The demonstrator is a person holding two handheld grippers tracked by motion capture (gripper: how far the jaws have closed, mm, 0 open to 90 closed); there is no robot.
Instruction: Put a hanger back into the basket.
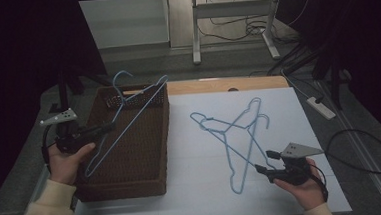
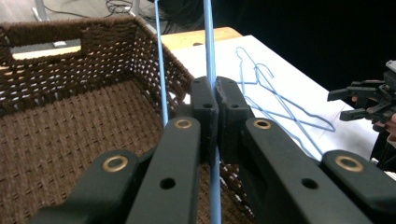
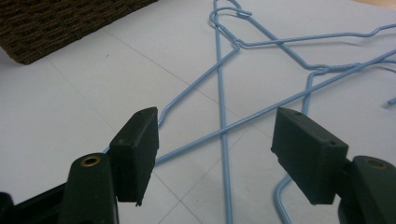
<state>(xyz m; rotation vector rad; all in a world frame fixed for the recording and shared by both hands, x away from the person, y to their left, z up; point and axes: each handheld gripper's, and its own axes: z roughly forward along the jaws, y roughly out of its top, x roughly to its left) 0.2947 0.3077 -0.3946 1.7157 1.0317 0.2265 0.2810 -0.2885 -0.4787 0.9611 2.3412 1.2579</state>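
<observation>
Blue wire of a hanger (image 1: 128,111) is pinched between the pressed-together jaws of the left gripper (image 1: 110,126), held tilted over the brown woven basket (image 1: 148,185) at left. Right of it, two more hangers (image 1: 240,134) lie crossed on the white table (image 1: 194,197); the right gripper (image 1: 259,169) sits near their near ends, jaws spread.

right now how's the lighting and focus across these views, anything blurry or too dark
High view: dim, black at both sides, white board brightest. Left gripper view: the tongs near the lens look soft, basket weave sharper. Right gripper view: evenly lit, blue hangers crisp, no glare.
</observation>
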